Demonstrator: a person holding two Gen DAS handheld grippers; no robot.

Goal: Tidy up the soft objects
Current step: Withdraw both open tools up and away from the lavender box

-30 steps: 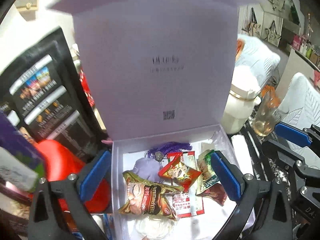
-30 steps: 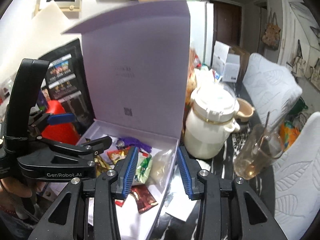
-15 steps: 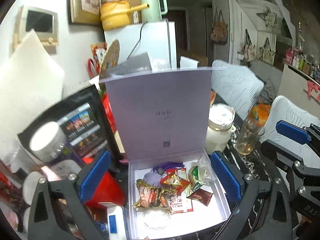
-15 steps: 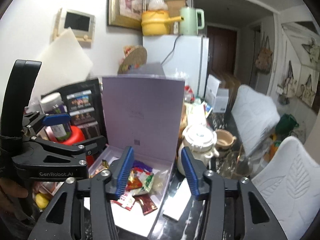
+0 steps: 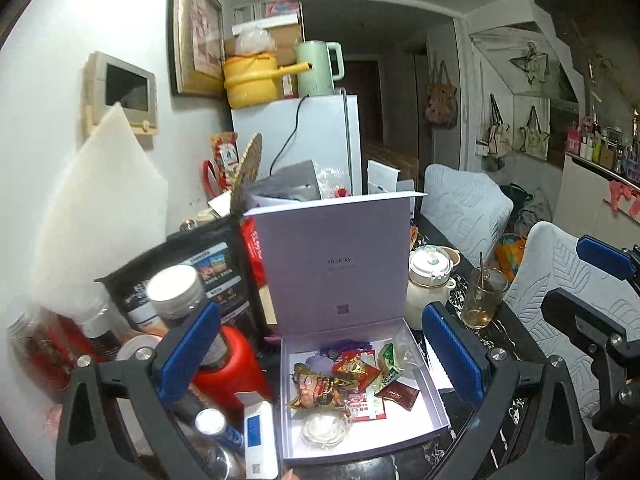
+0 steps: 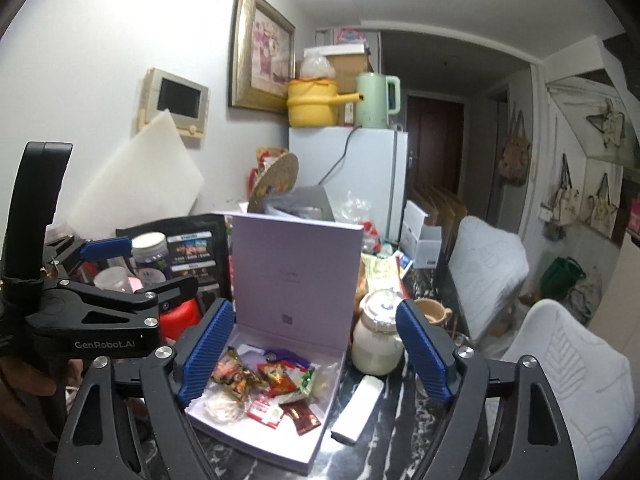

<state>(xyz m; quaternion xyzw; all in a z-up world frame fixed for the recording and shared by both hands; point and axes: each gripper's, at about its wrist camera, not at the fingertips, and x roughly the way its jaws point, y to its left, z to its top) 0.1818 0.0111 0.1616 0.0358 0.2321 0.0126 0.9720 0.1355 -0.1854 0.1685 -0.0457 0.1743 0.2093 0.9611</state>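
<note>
Pale lilac cardboard gift box lies open on the dark marbled desk, its hinged lid standing upright at the far edge. Inside lie the soft items: a gold-and-brown crinkled snack packet, a red foil sachet, a green-and-white sachet, a dark red sachet, a purple tassel and a clear wrapped white sweet nearest the camera.

Left gripper hovers above the box with its blue-padded fingers spread wide and nothing between them. Right gripper hovers likewise; its fingers have just been opening and now stand wide, empty, where a second earlier they were narrow.

Compared with the earlier frames, both views sit higher and farther back: the box, which then filled the picture, now appears small and low, and the white refrigerator, yellow enamel pot and pale green kettle beyond it show. The box contents lie unchanged.

A cream lidded ceramic jar stands just right of the box, a white rectangular block lies on the desk near it, and a red plastic container stands to the left.
</note>
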